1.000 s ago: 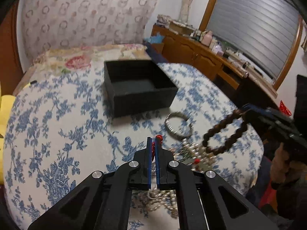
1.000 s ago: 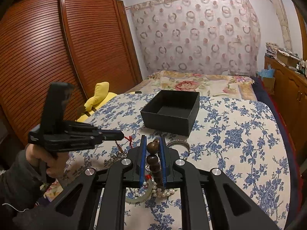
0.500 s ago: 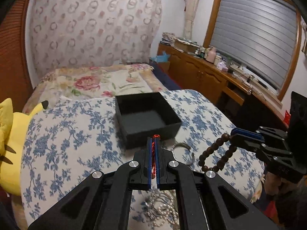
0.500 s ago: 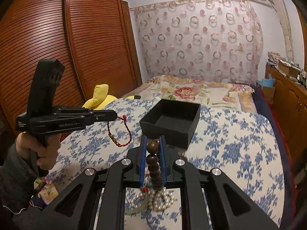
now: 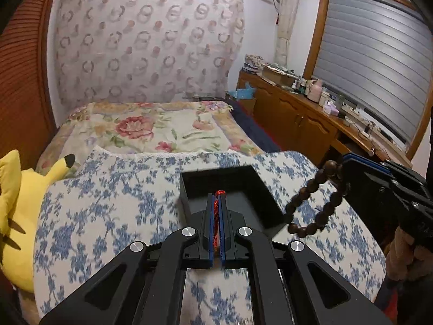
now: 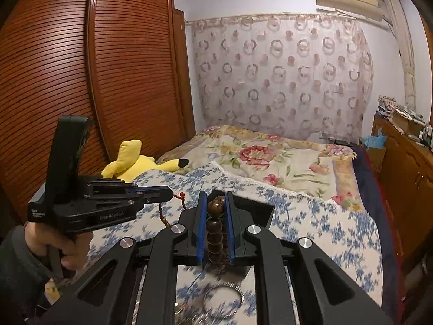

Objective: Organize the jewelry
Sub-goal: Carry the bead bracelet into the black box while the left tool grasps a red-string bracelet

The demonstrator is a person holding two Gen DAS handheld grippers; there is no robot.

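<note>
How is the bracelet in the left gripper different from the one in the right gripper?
The red cord bracelet is thin string with small beads; the brown bead bracelet is a loop of large dark wooden beads. The left gripper is pinched fully shut on the cord; the right gripper stays slightly apart around its beads. Both dangle near the black box.

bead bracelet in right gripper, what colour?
Dark brown wooden beads; clearest in the left wrist view.

Each wrist camera looks forward and down along its fingers; both share the black box [image 5: 227, 189] and bed [image 6: 270, 159].
</note>
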